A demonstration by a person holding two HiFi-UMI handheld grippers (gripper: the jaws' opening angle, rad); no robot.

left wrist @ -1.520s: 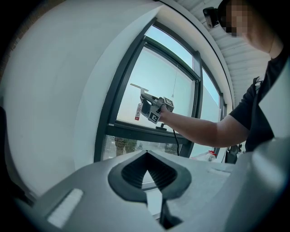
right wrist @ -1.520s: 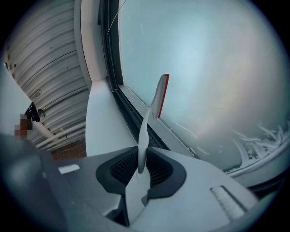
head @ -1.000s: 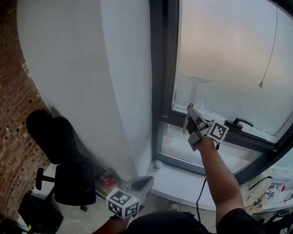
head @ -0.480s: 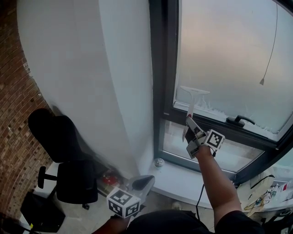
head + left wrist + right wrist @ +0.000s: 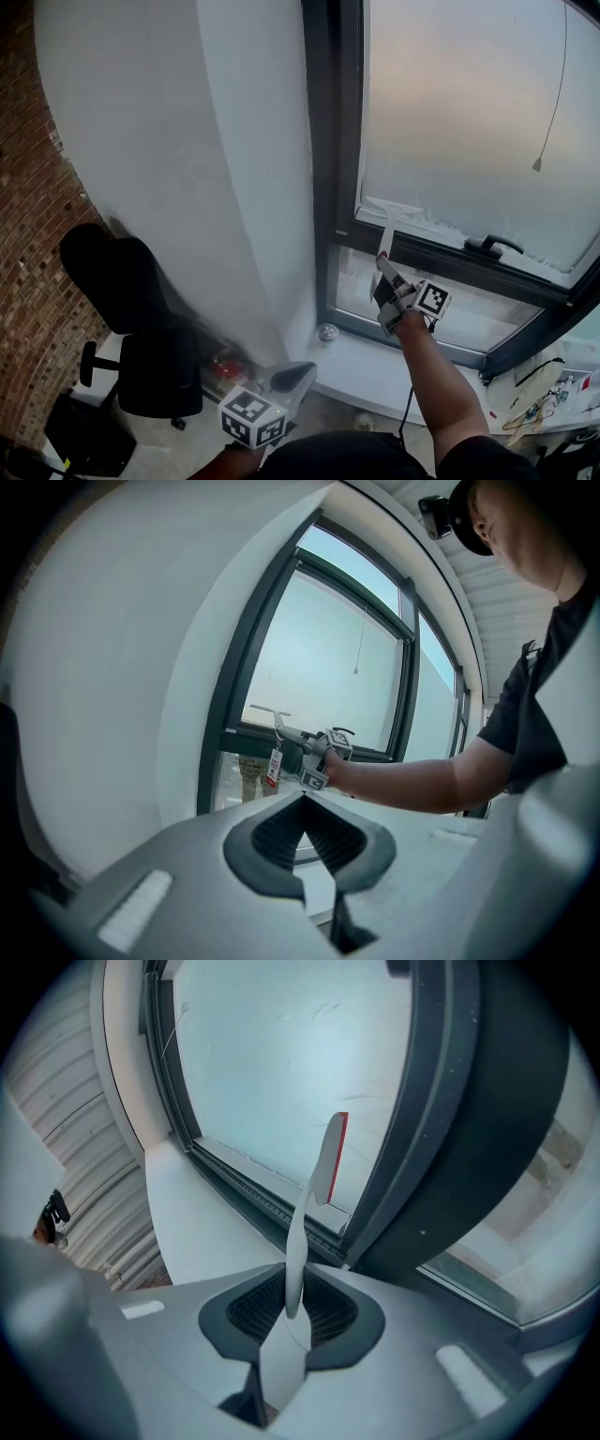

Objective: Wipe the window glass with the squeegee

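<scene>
Low in the bottom-left corner of the window glass (image 5: 459,122), my squeegee (image 5: 389,209) sits blade against the pane, just above the dark frame bar (image 5: 450,261), left end near the upright frame. My right gripper (image 5: 382,269) grips its white handle. Open glass lies above and rightward. My left gripper (image 5: 292,376) hangs low beside the wall (image 5: 187,169), jaws closed and empty.
</scene>
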